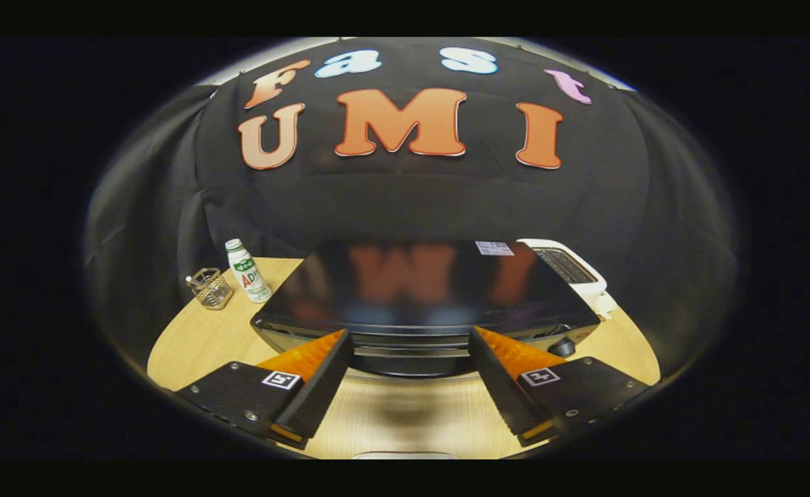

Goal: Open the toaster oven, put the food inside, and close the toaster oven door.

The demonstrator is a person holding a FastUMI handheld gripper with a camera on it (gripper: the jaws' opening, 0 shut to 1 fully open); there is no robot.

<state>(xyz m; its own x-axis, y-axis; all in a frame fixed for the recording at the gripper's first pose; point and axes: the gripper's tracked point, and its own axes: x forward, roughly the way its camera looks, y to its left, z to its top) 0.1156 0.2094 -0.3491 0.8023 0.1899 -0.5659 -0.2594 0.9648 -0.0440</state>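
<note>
Jaws of gripper [410, 342] spread wide, holding nothing; one black toaster oven [422, 293] just ahead, door shut. Beyond-left: one bottle [246, 270], one wire basket [210, 288]. Beyond-right: one white toaster [570, 268].

Black toaster oven [418, 290] with glossy top, standing on the wooden table in the centre of the frame; door shut; front handle just ahead of the open fingers [322, 362].

spread fingers [339, 345] before toaster oven [418, 290]
</note>
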